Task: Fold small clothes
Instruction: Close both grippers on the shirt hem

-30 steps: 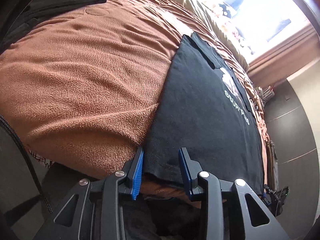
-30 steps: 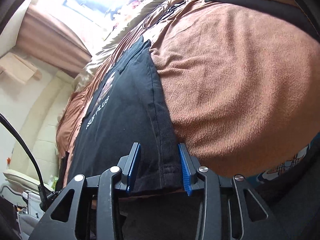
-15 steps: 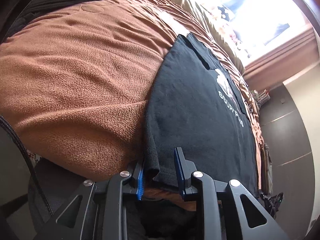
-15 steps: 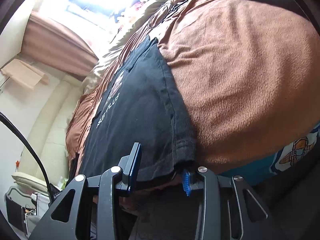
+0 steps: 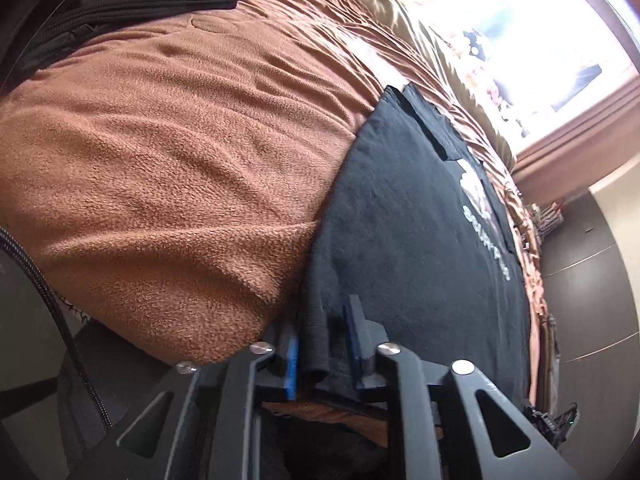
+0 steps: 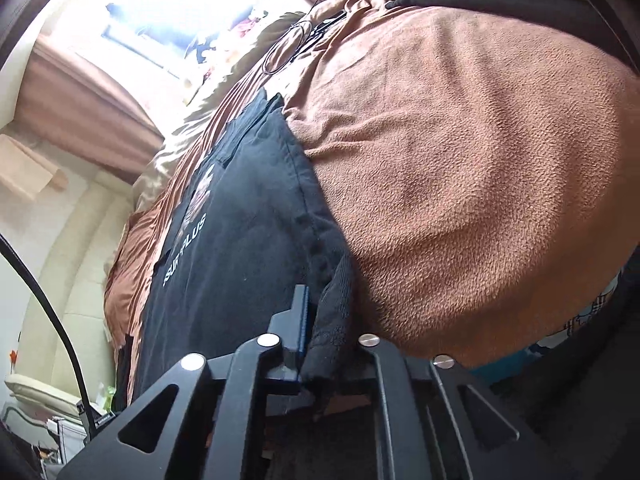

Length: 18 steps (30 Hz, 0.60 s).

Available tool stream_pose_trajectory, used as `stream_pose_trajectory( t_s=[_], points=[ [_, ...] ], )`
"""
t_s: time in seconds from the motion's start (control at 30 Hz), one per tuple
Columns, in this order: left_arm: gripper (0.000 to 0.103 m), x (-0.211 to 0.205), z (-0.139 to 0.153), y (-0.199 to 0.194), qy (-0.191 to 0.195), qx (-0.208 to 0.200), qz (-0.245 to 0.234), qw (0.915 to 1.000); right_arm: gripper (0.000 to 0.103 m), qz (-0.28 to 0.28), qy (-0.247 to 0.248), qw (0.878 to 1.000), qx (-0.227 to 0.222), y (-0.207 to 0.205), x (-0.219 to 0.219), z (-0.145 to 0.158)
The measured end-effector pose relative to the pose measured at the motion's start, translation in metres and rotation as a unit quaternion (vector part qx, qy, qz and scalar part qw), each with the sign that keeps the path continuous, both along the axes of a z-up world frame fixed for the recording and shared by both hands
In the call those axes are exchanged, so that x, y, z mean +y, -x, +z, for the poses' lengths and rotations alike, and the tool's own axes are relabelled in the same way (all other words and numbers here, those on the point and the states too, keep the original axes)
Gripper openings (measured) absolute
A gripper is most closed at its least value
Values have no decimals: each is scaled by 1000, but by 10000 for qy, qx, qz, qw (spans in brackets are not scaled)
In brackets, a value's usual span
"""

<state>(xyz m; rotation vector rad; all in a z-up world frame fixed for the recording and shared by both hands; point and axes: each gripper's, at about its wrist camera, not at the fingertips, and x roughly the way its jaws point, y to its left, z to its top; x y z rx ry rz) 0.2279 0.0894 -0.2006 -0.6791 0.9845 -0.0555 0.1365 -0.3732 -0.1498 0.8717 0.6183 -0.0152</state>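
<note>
The black T-shirt [image 5: 420,264] is lying flat on the brown blanket [image 5: 180,168] of the bed, its long axis running away from both tools toward the window [image 5: 532,28] — the hem is the nearest edge. The left tool [image 5: 322,344] is narrowing on the hem's left corner, with bunched cloth sitting between its blue pads. The right tool [image 6: 326,332] is pinching the hem's right corner, jaws nearly closed on the fabric — neither hand is nearer

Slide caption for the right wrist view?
Right gripper pinches the black T-shirt hem corner on the brown blanket.
</note>
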Motion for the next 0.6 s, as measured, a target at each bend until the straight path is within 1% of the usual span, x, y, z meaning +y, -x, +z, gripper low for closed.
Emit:
stream_pose_trajectory(
  t_s=[0.03, 0.07, 0.23, 0.3, 0.43, 0.6],
  points=[
    [6, 2, 0, 0, -13, 31, 40, 10000, 1, -32, 19, 10000, -49, 4, 0, 3],
    [5, 4, 0, 1, 54, 24, 61, 10000, 0, -71, 42, 9999, -89, 6, 0, 6],
    [5, 9, 17, 4, 33, -177, 106, 9998, 0, -117, 66, 9993, -358, 18, 8, 26],
    [4, 10, 28, 6, 40, -342, 82, 9994, 0, -100, 90, 9989, -459, 21, 13, 35],
    [4, 16, 51, 11, 220, -636, 139, 9976, 0, -45, 85, 9977, -670, 34, 17, 46],
    [3, 20, 77, 17, 337, -931, 229, 9948, 0, 54, 116, 9957, -917, 51, 26, 61]
  ],
)
